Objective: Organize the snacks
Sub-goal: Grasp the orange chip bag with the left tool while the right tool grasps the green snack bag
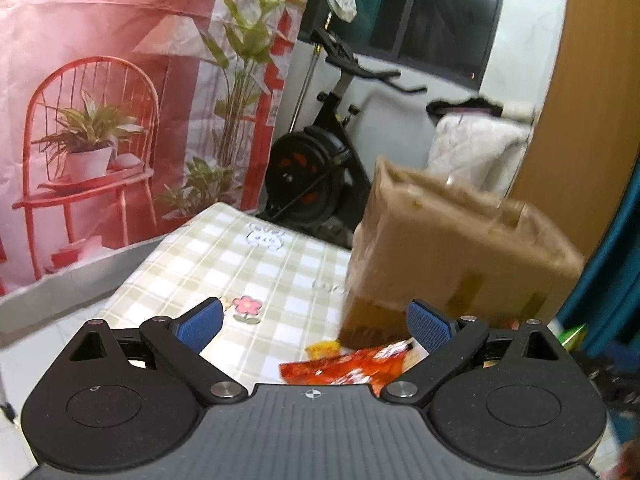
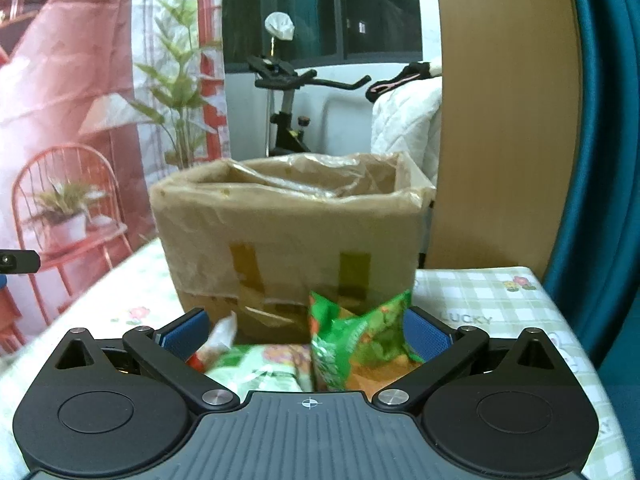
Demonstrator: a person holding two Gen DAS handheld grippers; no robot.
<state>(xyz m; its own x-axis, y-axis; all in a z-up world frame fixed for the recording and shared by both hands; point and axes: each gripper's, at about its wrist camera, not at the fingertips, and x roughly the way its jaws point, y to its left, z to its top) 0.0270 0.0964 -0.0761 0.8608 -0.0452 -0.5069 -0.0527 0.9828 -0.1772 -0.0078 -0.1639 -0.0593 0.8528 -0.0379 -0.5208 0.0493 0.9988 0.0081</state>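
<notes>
A taped cardboard box (image 2: 288, 236) lined with clear plastic stands open on the checked tablecloth (image 2: 480, 300); it also shows, blurred, in the left wrist view (image 1: 452, 248). My right gripper (image 2: 306, 332) is open, low over a green snack bag (image 2: 360, 336) and a pale green-and-white packet (image 2: 260, 364) in front of the box. My left gripper (image 1: 316, 326) is open above a red-orange snack packet (image 1: 348, 366) and a small yellow packet (image 1: 322, 348) by the box's near left corner. Neither gripper holds anything.
The tablecloth (image 1: 240, 264) runs to a far edge. Behind it hang a red printed backdrop (image 1: 100, 100) and stand an exercise bike (image 1: 320, 152), a wooden panel (image 2: 504, 120) and a teal curtain (image 2: 600, 160). White bedding (image 1: 476, 148) lies behind the box.
</notes>
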